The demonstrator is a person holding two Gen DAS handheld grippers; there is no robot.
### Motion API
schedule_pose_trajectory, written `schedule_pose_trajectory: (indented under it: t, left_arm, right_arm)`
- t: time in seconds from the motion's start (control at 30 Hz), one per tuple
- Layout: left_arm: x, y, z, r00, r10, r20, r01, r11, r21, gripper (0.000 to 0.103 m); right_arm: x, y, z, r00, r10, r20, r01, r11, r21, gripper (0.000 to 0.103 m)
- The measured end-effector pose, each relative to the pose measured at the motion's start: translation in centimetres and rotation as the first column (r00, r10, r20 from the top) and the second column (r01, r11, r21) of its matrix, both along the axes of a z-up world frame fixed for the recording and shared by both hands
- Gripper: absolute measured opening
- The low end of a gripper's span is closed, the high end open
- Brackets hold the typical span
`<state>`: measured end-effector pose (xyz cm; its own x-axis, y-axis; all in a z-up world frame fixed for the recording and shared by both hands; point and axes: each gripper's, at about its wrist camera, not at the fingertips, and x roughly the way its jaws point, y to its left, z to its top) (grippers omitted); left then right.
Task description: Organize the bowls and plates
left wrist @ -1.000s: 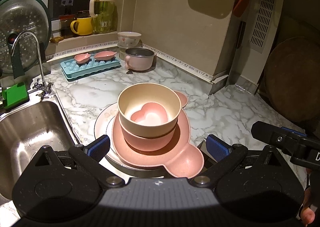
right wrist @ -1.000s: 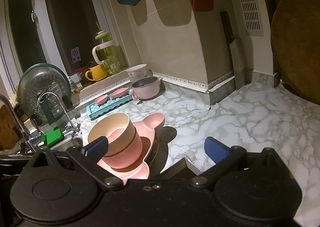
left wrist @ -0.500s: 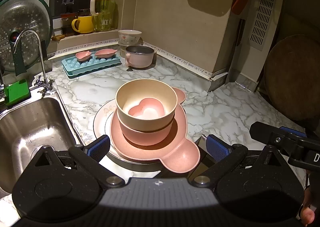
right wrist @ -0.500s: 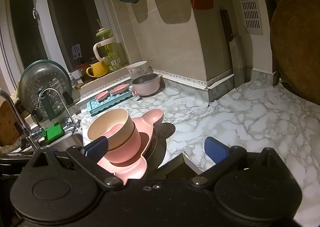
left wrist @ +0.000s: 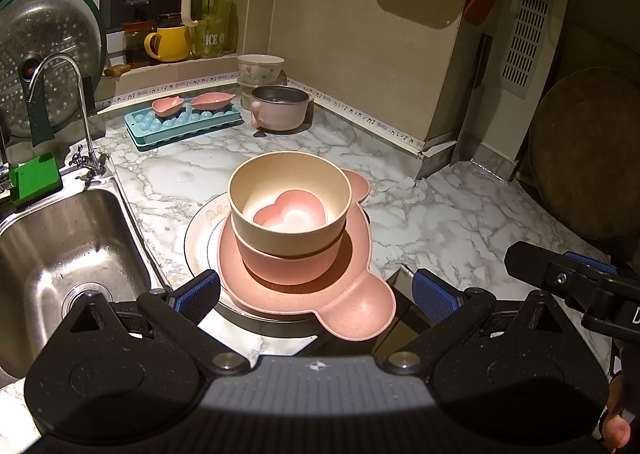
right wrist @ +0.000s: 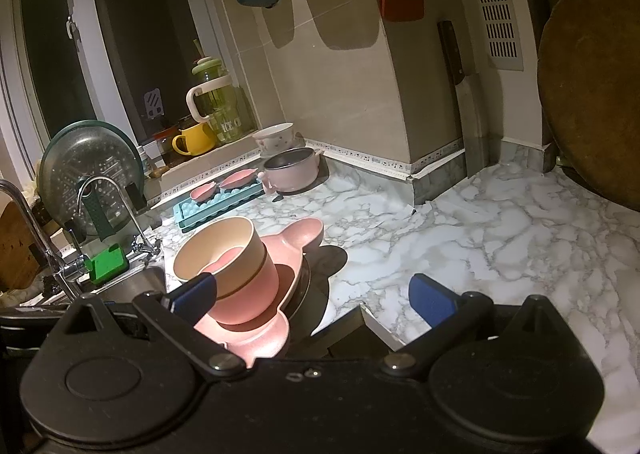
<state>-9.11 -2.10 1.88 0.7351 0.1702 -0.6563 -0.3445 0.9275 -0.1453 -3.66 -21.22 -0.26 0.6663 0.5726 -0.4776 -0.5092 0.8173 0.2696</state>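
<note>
The stack of bowls [left wrist: 290,213] sits on the pink plate [left wrist: 304,294] at the counter [left wrist: 420,213] centre, at 12 o'clock from the left claw [left wrist: 316,290]; both claws are spread and empty; the right claw [right wrist: 312,294] should take the cream bowl [right wrist: 218,250] by its rim, lifting straight up and slowly.

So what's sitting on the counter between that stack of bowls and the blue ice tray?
Nothing: in the left wrist view, only bare marble counter separates the stacked bowls from the ice tray.

Both tools are black with round bumps and shiny silver screws — the left gripper [left wrist: 316,292] and right gripper [right wrist: 312,294] have blue fingertips [left wrist: 434,296].
</note>
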Motion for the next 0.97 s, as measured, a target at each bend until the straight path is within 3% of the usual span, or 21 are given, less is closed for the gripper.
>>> schedule_pose_trajectory:
  t: [0.97]
  left_arm:
    - [0.45,-0.14,-0.33,1.0,-0.009,-0.012,0.009,1.0,-0.002,0.103]
  right_arm:
    - [0.23,-0.94,-0.12,1.0,-0.004,-0.017,0.004,1.0,-0.008,0.103]
